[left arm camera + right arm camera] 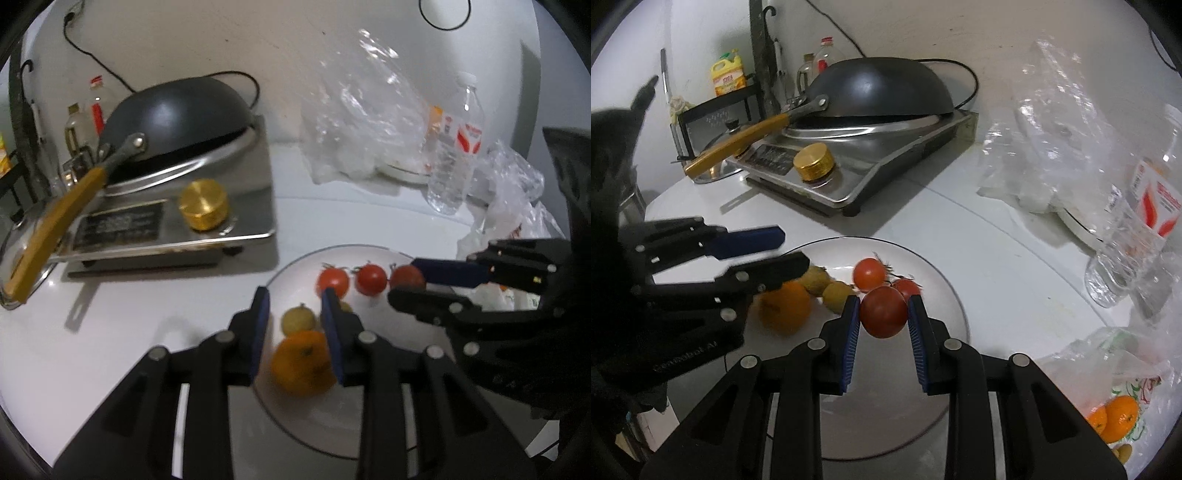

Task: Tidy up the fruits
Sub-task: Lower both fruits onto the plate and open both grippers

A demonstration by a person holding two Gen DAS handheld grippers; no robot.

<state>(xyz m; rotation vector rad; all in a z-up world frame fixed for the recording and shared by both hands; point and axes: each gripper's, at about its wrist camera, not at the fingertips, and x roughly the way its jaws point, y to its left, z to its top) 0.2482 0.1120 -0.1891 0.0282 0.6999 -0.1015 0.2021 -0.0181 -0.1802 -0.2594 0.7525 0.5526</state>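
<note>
Your right gripper (882, 314) is clenched on a tomato (883, 312), the blue pads pressing its two sides just above the plate (945, 291). Two more tomatoes (868, 274) sit in a row on the far part of the plate, beyond the held one. Your left gripper (295, 325) is released, its fingers spread either side of the orange (303, 363) at the plate's near left, with small yellow-green fruits (298, 319) just beyond it.

The tomato will likely be light, smooth and soft-skinned: squeeze only enough to keep it from slipping, and hold it across its widest part, as you do now. The orange should be firmer and heavier, with a rind that grips well; take it across the middle too. More oranges (1121, 417) wait in the bag (1145, 373) at the near right of the counter
</note>
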